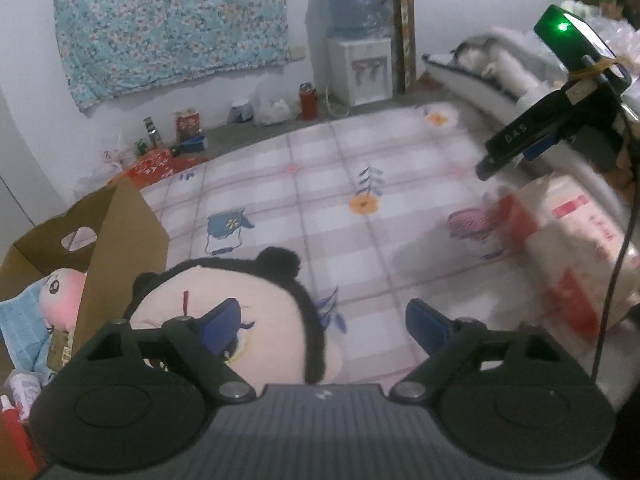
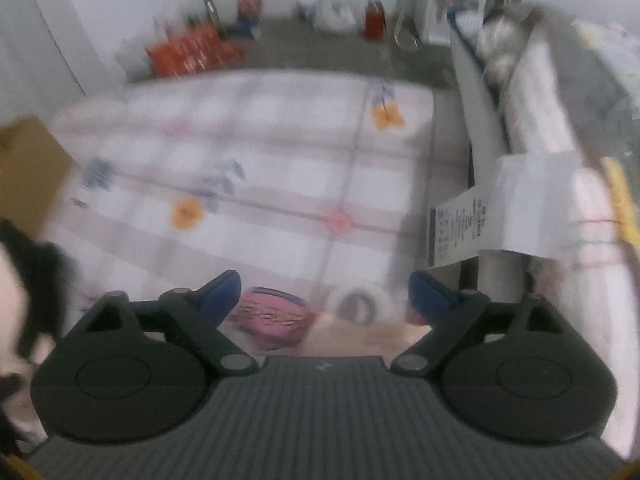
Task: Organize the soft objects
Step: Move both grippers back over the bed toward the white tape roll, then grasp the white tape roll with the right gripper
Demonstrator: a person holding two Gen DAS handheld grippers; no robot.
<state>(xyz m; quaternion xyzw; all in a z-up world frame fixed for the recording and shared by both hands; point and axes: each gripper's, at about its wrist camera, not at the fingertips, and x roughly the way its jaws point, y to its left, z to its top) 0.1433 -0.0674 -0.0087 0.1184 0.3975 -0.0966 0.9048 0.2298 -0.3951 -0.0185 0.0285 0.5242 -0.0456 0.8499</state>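
Left hand-held gripper [image 1: 324, 320] hangs spread wide over the checked bedsheet [image 1: 304, 184], its left finger [image 1: 222, 322] in front of the panda-eared plush head [image 1: 224, 312] at 7 o'clock, nothing pinched. A pink doll [image 1: 60, 294] sits in the cardboard box [image 1: 120, 236] at 9 o'clock. Right hand-held gripper [image 2: 324, 296] is spread too, blurred, above a pink pouch [image 2: 272, 316] and a tape roll [image 2: 358, 304], gripping neither.

A water dispenser [image 1: 359, 68] with a blue bottle [image 1: 352, 0] stands against the far wall, beyond the checked sheet's [image 1: 280, 184] far edge. A red flask [image 1: 308, 100] stands beside it; floral cloth [image 1: 172, 20] hangs leftward.
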